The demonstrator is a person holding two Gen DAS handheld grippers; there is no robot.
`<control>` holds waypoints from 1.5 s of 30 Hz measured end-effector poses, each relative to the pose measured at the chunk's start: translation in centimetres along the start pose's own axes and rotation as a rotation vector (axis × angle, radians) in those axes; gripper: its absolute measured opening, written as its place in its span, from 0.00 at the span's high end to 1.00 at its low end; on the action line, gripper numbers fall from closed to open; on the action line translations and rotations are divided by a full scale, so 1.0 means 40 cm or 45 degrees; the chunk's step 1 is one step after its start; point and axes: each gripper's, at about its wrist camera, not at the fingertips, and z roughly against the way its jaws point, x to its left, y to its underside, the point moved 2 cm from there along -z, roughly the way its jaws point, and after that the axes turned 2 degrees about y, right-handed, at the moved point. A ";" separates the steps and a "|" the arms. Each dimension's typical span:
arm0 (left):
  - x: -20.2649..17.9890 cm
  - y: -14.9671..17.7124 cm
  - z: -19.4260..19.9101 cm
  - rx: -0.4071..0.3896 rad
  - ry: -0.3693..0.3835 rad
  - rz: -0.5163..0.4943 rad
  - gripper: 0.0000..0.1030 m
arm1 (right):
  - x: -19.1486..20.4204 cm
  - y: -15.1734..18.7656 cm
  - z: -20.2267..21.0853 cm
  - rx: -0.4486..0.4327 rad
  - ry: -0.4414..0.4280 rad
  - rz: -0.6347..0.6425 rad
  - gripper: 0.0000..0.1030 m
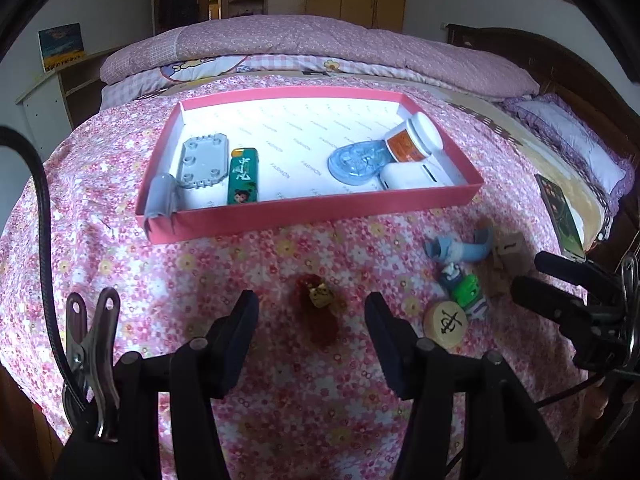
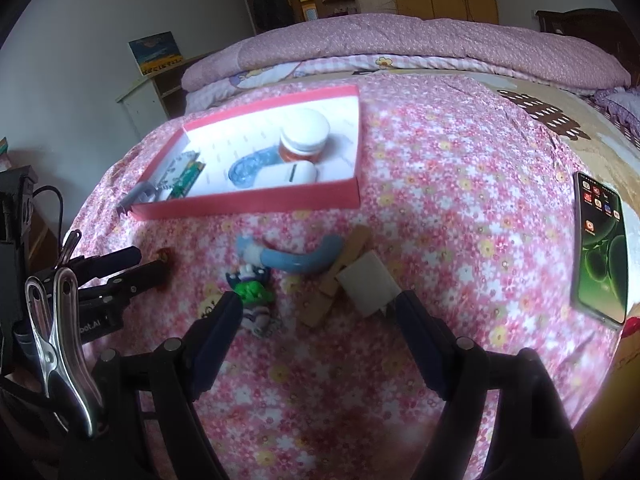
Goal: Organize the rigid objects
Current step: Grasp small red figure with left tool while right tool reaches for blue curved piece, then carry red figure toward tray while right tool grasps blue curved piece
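black claw (image 1: pixel 310 312) arms, dark blue pads, silver clip (image 1: pixel 94 344).

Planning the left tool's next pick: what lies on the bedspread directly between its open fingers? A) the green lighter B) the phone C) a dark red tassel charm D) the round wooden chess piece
C: the dark red tassel charm lies centred ahead of the open left tool.

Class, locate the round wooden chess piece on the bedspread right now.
In the left wrist view, the round wooden chess piece lies on the floral bedspread, right of the open left hand-held gripper, just below the green toy figure.
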 end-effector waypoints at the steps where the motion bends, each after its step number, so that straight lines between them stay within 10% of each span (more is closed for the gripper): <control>1: 0.000 0.002 -0.003 -0.002 0.001 0.000 0.43 | -0.001 0.002 0.000 -0.001 0.002 0.001 0.22; 10: 0.008 0.015 -0.030 -0.010 0.010 0.026 0.78 | -0.010 0.012 -0.006 0.004 0.003 -0.024 0.22; 45: 0.036 0.035 -0.012 -0.040 0.066 0.069 0.78 | 0.108 -0.071 -0.121 -0.033 0.041 0.139 0.22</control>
